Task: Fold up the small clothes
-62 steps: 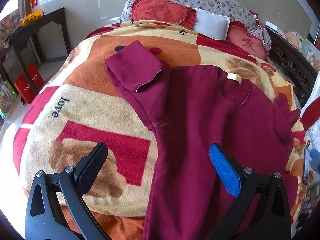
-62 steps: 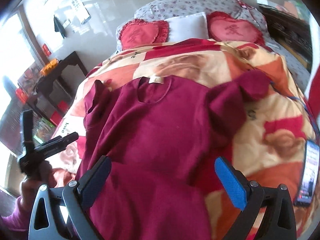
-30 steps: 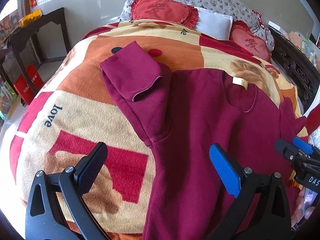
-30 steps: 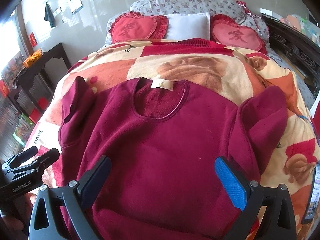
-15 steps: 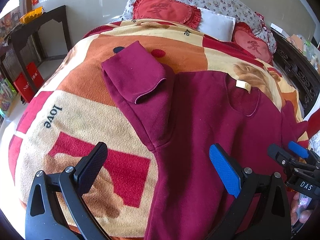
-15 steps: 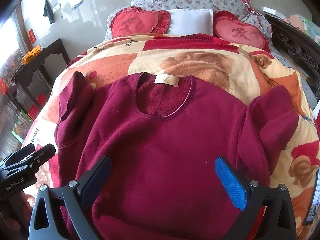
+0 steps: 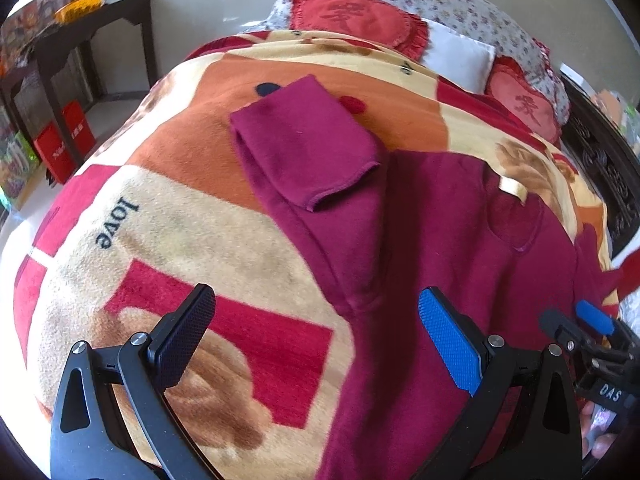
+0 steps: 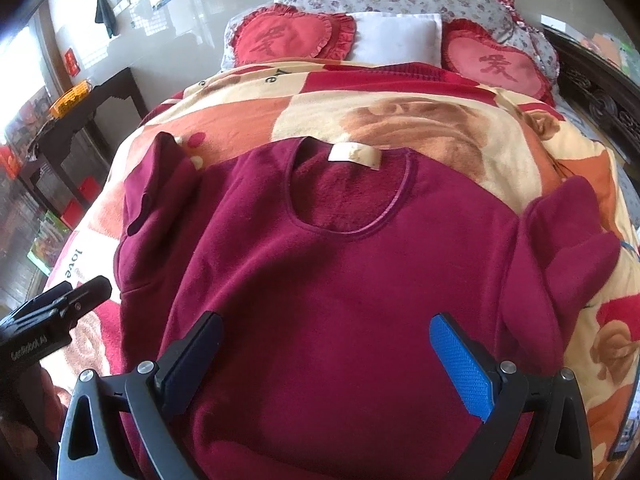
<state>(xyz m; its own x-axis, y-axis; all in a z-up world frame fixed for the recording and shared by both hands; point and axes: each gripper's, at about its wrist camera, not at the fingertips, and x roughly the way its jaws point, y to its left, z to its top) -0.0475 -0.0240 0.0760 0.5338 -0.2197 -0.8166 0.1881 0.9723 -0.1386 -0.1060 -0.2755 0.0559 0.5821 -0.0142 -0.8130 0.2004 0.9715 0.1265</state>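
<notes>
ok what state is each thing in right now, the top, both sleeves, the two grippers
maroon top: spread flat on the blanket, neck opening up, not yet folded
sleeve on the left: doubled back, cuff lying on itself
sleeve on the right: bunched and folded over
left gripper: jaws open, holding nothing
right gripper: jaws open, holding nothing, over the top's lower part

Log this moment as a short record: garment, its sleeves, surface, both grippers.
garment: maroon top, lying flat, neck label toward the pillows
left sleeve: folded back on itself
right sleeve: bunched at the side
surface: patterned blanket on a bed
left gripper: open, holding nothing, over the top's left edge
right gripper: open, holding nothing, over the top's chest
</notes>
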